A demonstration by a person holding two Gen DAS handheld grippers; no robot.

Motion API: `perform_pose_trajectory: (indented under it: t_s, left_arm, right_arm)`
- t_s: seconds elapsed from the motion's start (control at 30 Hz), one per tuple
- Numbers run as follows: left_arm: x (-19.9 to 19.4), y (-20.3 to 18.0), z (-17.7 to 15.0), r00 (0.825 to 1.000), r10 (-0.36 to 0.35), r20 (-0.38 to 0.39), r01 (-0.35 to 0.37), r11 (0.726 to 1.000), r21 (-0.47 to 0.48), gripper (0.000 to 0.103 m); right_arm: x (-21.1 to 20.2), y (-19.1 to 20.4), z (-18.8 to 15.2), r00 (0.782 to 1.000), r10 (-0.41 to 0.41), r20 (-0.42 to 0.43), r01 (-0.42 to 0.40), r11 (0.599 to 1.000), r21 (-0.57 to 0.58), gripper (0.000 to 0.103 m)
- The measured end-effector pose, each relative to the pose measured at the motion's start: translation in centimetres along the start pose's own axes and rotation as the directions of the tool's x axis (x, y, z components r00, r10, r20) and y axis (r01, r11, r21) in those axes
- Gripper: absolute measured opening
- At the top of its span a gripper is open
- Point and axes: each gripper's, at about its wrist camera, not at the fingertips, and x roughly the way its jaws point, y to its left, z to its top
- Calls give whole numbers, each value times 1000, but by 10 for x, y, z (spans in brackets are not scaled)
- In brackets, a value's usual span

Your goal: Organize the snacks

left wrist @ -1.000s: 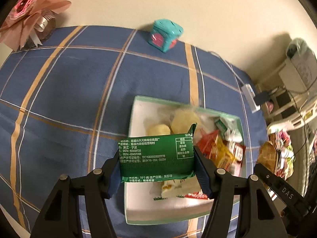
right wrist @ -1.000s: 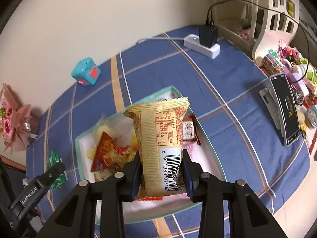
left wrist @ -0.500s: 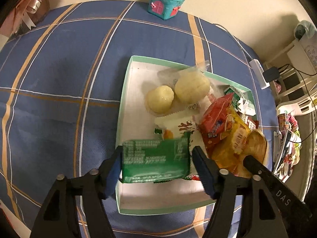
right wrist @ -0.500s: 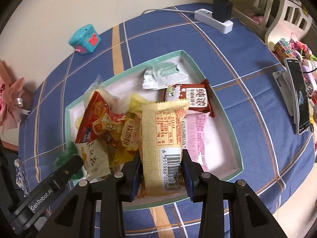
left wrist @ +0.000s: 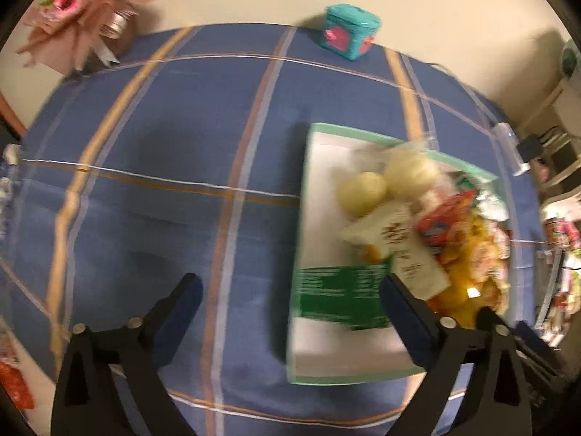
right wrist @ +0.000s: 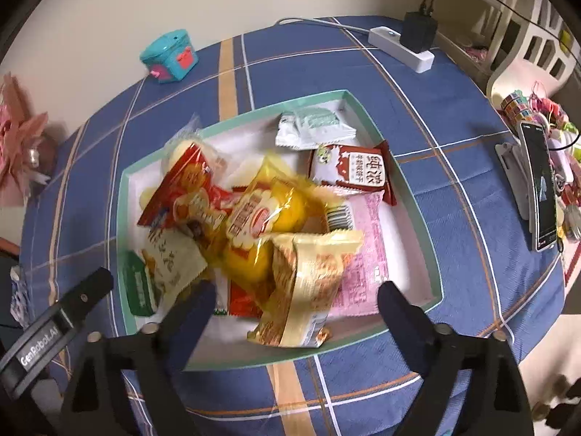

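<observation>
A white tray with a mint-green rim (right wrist: 432, 269) (left wrist: 301, 218) sits on the blue plaid tablecloth and holds several snack packets. A green packet (left wrist: 341, 294) (right wrist: 136, 287) lies at the tray's near left corner. A beige packet (right wrist: 308, 283) lies on the pile at the tray's front. My left gripper (left wrist: 290, 298) is open and empty, over the cloth and the tray's left edge. My right gripper (right wrist: 294, 301) is open and empty, just in front of the beige packet. The left gripper's body (right wrist: 54, 327) shows at the right wrist view's lower left.
A teal toy box (left wrist: 350, 31) (right wrist: 169, 54) stands at the back by the wall. A pink flower bouquet (left wrist: 76, 11) is at the back left. A white power strip with a black plug (right wrist: 403, 47) and a phone on a stand (right wrist: 541, 189) are at the right.
Both grippers have opened. The green packet dropped from the left gripper into the tray and the beige packet from the right. The left gripper has swung left and back.
</observation>
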Motion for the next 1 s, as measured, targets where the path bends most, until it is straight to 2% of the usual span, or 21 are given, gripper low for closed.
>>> perform_pose_trajectory:
  t_s: [0.07,0.13,0.4,0.57,0.73,1.0]
  left_arm:
    - [-1,5,-3,999,45,8,-46,999,8,102]
    - [-3,10,-7,998,66,13,-66,998,9,102]
    - [-30,22,-24,994,79,77,-79,997,-6,102]
    - [-50,18,-35,984,113,137,-115,993,7,102]
    - [-58,15,-46,982,108,152,-114,993,25,102]
    - [-70,11,-59,959,211,189,-227,971,69,102]
  right_arm:
    - [-3,4,-5,1000,-7,11,7,1000,-18,103]
    - [-8,8,-10,999,-11,31,12,999,-38,103]
    - [-29,17,-31,996,-1,91,7,998,-67,103]
    - [-42,20,-45,992,4,127,6,997,-79,103]
    - [-49,22,-59,989,10,150,5,995,-99,103]
    - [-52,24,-64,987,8,160,10,993,-117,103]
